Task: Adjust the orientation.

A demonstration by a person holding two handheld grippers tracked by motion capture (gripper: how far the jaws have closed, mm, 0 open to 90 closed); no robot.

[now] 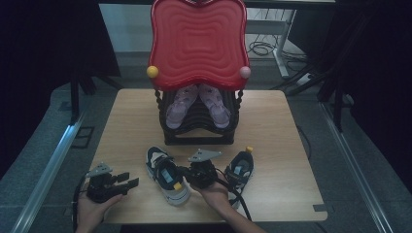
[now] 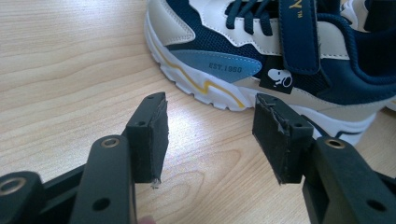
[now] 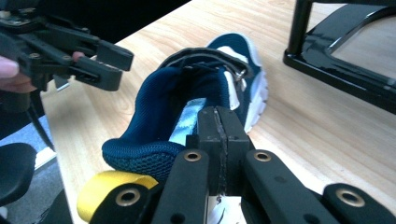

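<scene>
Navy-and-white sneaker [image 1: 167, 175]: lies on the bench [image 1: 272, 126] in front of the black shoe rack [image 1: 199, 127], toe toward the person. Right gripper [image 1: 187, 173]: at the sneaker's heel, jaws closed flat together over the collar; whether fabric is pinched, cannot tell. Left gripper [image 1: 127, 182]: left of the sneaker, apart from it, jaws wide open, empty. Second sneaker [image 1: 239, 170]: right of the first.
</scene>
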